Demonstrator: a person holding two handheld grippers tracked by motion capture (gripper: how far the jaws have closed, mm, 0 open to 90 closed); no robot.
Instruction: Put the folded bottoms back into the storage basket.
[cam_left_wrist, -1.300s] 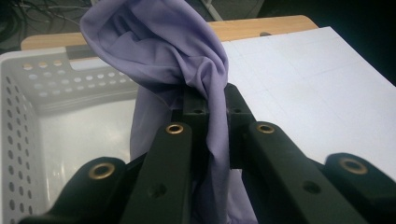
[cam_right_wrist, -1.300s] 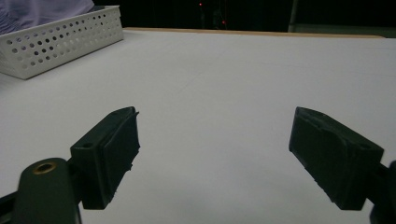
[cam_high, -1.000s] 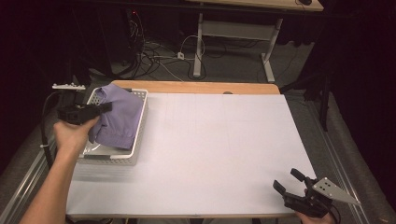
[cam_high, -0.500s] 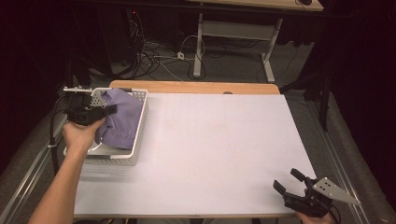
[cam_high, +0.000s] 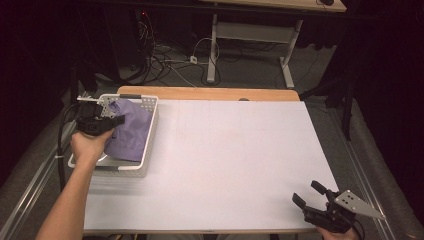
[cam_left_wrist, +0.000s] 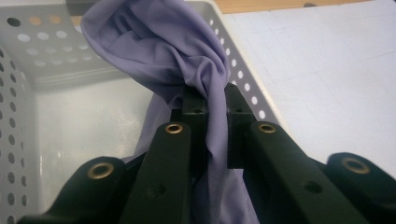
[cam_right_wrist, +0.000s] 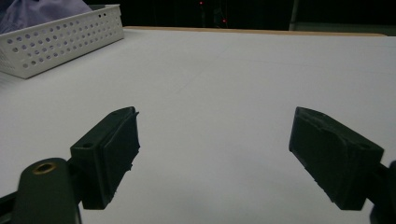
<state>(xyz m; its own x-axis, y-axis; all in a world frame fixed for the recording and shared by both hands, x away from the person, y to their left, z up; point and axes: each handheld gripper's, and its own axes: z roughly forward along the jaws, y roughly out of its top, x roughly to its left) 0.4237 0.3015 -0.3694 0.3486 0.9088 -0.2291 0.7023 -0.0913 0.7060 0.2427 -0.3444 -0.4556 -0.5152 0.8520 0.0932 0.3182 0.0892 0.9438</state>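
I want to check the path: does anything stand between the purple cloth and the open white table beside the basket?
Only the perforated white plastic basket's right wall does. The left gripper already pinches the purple cloth, and the white table surface looks bare.

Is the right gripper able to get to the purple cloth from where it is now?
Probably not without a long move. The right gripper sits open at the table's near corner, while the purple cloth hangs in the white basket across the table, pinched by the left gripper.
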